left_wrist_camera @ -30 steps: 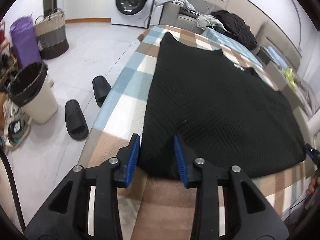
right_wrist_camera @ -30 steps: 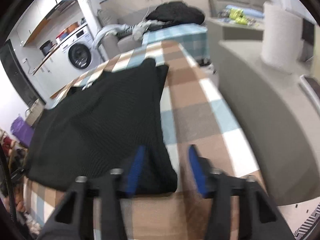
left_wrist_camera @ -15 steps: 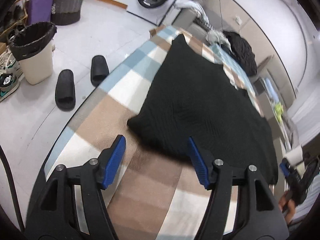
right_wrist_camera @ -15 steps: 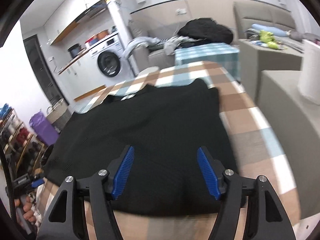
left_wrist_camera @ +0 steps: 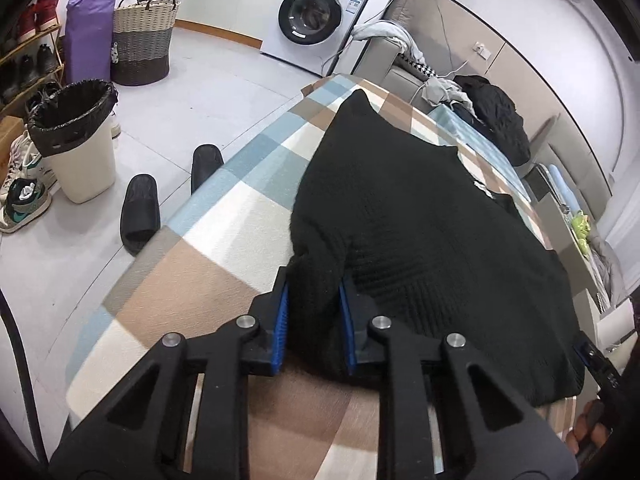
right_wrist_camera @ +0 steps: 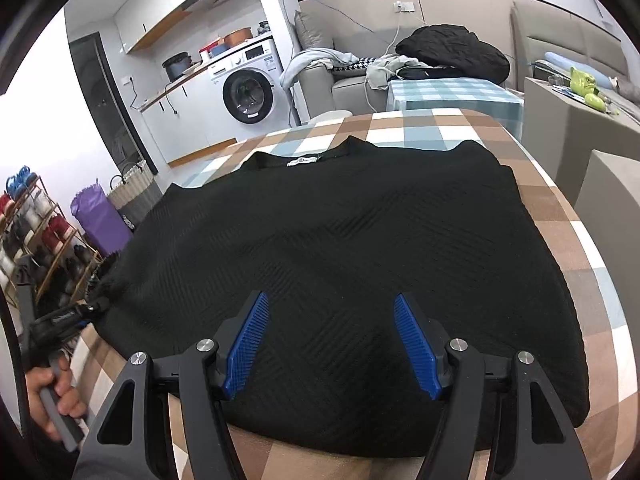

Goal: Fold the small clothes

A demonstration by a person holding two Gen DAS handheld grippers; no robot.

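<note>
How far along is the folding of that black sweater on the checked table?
Done: the black sweater lies spread flat on the checked tablecloth, collar away from the person; no fold shows yet. In hand: the left gripper has just closed on the sweater's near-left hem corner, fabric bunched between its pads. The right gripper hangs open over the near hem, gripping nothing. Left: grip with the right too, then every fold.

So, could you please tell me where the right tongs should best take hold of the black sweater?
Probably the near hem of the sweater, coming from the near table edge. It lies flat there, and the right tongs hover open just above it.
</note>
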